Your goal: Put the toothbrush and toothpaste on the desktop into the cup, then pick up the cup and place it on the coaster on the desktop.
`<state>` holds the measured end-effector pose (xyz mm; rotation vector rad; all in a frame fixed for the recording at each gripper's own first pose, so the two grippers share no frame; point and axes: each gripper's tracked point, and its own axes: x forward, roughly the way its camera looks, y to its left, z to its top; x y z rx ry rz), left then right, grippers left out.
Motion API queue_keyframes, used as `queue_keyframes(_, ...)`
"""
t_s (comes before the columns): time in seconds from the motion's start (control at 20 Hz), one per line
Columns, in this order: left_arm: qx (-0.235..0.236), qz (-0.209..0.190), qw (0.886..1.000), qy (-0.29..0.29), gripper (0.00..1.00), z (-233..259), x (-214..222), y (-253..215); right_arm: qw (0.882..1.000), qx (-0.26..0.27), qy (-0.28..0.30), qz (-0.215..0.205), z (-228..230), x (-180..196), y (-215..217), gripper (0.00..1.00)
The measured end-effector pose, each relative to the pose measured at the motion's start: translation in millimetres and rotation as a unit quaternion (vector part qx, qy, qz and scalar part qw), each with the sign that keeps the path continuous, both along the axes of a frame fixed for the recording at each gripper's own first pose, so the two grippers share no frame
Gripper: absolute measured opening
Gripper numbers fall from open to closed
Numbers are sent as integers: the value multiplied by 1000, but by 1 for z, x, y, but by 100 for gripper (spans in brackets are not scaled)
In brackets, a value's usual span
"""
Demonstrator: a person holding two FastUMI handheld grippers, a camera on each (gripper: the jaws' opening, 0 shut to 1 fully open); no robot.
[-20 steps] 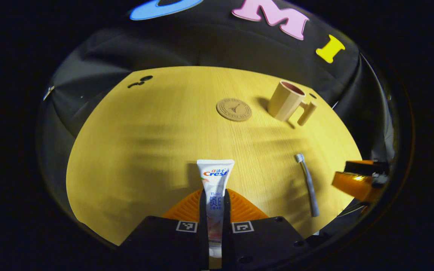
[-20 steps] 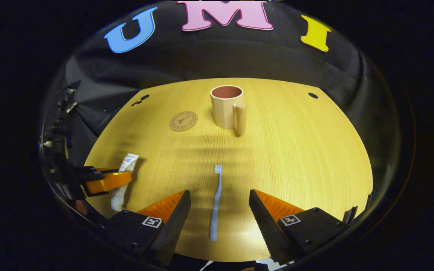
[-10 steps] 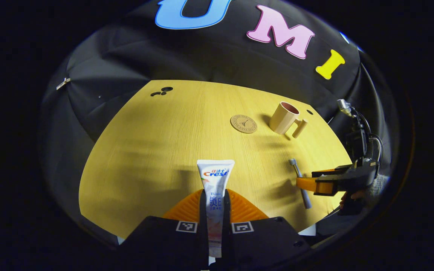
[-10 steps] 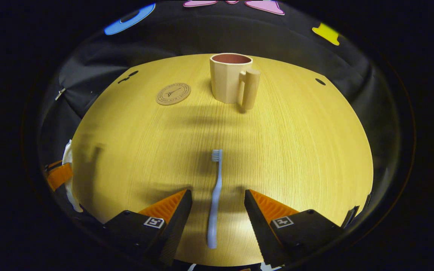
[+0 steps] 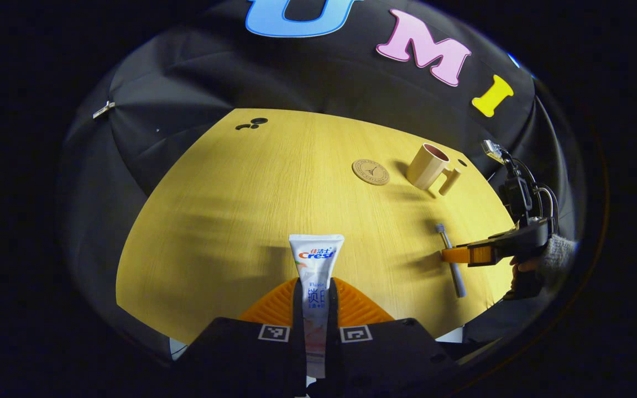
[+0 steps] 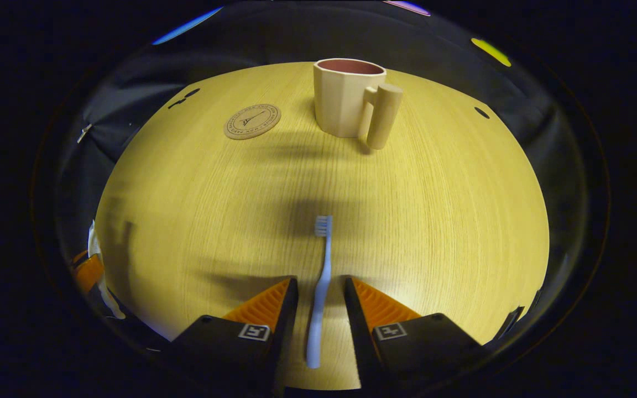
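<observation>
Yellow wood-grain desktop (image 5: 230, 221) fills both views, and we see all four of the task's things on or above it. In the left gripper view, the left gripper (image 5: 316, 309) has its jaws drawn tight on the white toothpaste (image 5: 317, 265), both fingers pressing the tube's sides. The tube stands lengthwise between them, its flat crimped end pointing away from the camera. It carries printed lettering in blue and red, with a column of blue characters lower down.

In the right gripper view, the right gripper (image 6: 318, 293) is low over the pale blue toothbrush (image 6: 323, 260). Its jaws are narrowed to a small gap, one finger on each side of the handle, and we see a sliver of desktop between each finger and the handle. The toothbrush lies flat on the desktop, bristle head pointing away toward the cup (image 6: 343, 99).

That beige cup stands upright near the far edge, its inside reddish and its thick round handle turned toward the camera. The round cork-coloured coaster (image 6: 252, 121) lies just to the left of it, apart from it. It bears a stamped emblem ringed by writing too small for us to read.

From the left gripper view we also see a hand (image 5: 523, 265) in a knitted sleeve (image 5: 556, 257) holding the right gripper over the toothbrush.
</observation>
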<state>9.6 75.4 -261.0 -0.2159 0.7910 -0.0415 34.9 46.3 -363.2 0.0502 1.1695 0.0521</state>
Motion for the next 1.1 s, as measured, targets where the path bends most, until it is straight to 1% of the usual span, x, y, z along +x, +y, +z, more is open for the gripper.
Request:
queue_keyframes(0.05,0,2,1000,1,19,-1,-1,0,1000,1,2,3,0,-1,2,46)
queue_keyframes(0.1,1,3,1000,1,19,0,-2,1,1000,0,5,5,0,-1,2,35)
queue_keyframes(0.15,1,6,1000,1,19,0,-3,-1,1000,1,6,7,1,-1,2,29)
queue_keyframes(0.2,2,7,1000,1,18,1,-4,-1,1000,7,3,9,2,0,4,29)
queue_keyframes(0.25,2,9,1000,-1,19,2,-5,-2,1000,12,4,5,4,-2,3,22)
queue_keyframes(0.3,3,11,1000,-3,19,4,-5,-4,1000,19,-5,11,2,0,4,7)
queue_keyframes(0.4,5,10,1000,-7,19,10,-10,-8,999,36,-13,20,2,-1,5,8)
queue_keyframes(0.55,10,6,1000,-19,19,19,-6,-17,996,78,-42,12,7,-2,5,5)
queue_keyframes(0.7,-1,7,999,-44,19,39,7,-33,987,113,-115,1,35,5,0,5)
queue_keyframes(0.75,-6,9,998,-58,19,47,13,-41,982,122,-142,1,48,6,-4,5)
queue_keyframes(0.9,-23,3,994,-108,19,77,40,-67,963,157,-217,-3,95,10,-16,5)
queue_keyframes(1.0,-42,-7,988,-146,18,102,63,-92,950,176,-258,-9,124,11,-29,5)
queue_keyframes(1.1,-58,-12,980,-190,18,128,90,-114,936,189,-297,-10,153,15,-42,5)
